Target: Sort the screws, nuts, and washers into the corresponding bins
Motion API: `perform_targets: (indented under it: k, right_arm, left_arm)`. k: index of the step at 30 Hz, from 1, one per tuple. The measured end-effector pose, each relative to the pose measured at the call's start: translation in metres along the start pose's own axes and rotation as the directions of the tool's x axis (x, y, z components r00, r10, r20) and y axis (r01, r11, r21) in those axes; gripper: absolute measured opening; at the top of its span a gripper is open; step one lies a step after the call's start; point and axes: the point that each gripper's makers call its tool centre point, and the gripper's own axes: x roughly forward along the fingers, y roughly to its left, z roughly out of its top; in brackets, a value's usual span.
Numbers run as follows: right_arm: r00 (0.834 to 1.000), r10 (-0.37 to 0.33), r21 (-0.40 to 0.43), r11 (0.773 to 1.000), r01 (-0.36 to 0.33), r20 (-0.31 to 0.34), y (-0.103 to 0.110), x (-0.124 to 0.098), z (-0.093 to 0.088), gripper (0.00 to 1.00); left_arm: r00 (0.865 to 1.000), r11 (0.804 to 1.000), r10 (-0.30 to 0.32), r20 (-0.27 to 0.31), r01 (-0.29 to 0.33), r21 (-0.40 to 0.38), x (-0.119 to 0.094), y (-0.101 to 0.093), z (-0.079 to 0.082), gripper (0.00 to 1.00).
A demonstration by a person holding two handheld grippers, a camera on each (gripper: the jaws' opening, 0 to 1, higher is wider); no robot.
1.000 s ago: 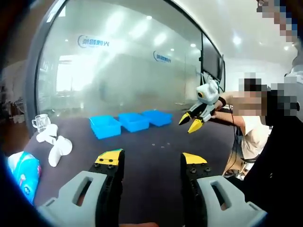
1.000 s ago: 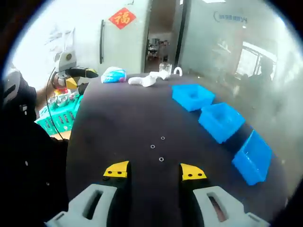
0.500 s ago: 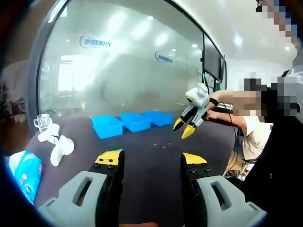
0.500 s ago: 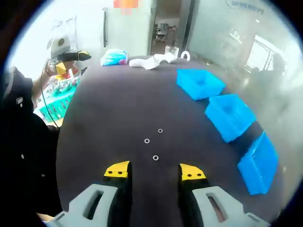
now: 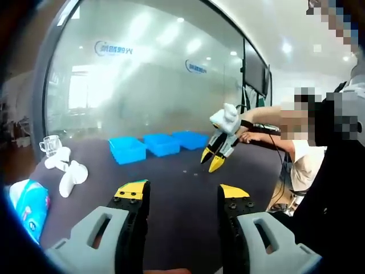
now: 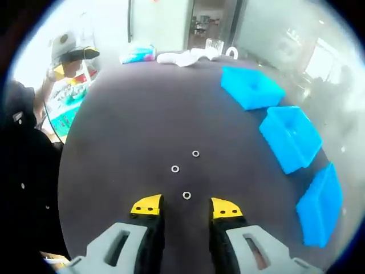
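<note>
A broad dark table [image 6: 131,97] is seen in both views, with three blue bins [image 6: 292,137] set in a row along one side; from the right gripper view nothing can be made out inside them, though their floors are only partly seen. At the far end of the table a blue packet [image 6: 137,54], some white objects [image 6: 185,56] and a clear glass [image 6: 214,44] are grouped together, well apart from the bins.

The right tongs [image 6: 183,208] are held low over the table with a narrow gap between the yellow tips, and nothing is gripped. The same tongs [image 5: 212,158] are seen from the left gripper view pointing down toward the table near the bins. The left tongs [image 5: 181,193] are kept back from the table edge, spread wide and empty.

Three small metal rings, judged to be washers, lie loose on the bare table. The nearest washer [image 6: 186,195] sits just ahead of the gap between the right tips; the other two [image 6: 175,169] [image 6: 195,153] lie a little beyond, apart from each other. No screws or nuts can be made out.

The sorting is judged to be hardly begun: all three pieces are still to be picked up and dropped into a bin.
</note>
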Motion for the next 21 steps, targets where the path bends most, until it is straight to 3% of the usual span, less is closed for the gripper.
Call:
perform_targets:
  k: [13, 20, 21]
  right_arm:
    - [0.999, 0.023, 0.007, 1.000, -0.023, -0.035, -0.008, 0.009, -0.002, 0.16]
    - [0.995, 0.085, 0.064, 0.995, -0.082, -0.045, -0.002, 0.011, -0.003, 0.07]
    - [0.993, 0.109, 0.101, 0.990, -0.103, -0.049, 0.002, 0.010, -0.004, 0.04]
  left_arm:
    - [1.000, 1.000, 0.008, 0.006, -0.008, -0.007, -0.003, 0.002, -0.001, 0.47]
    - [1.000, 1.000, 0.005, 0.008, -0.005, -0.006, -0.003, 0.001, -0.001, 0.47]
    - [1.000, 1.000, 0.005, 0.008, -0.005, -0.006, -0.003, 0.000, -0.001, 0.47]
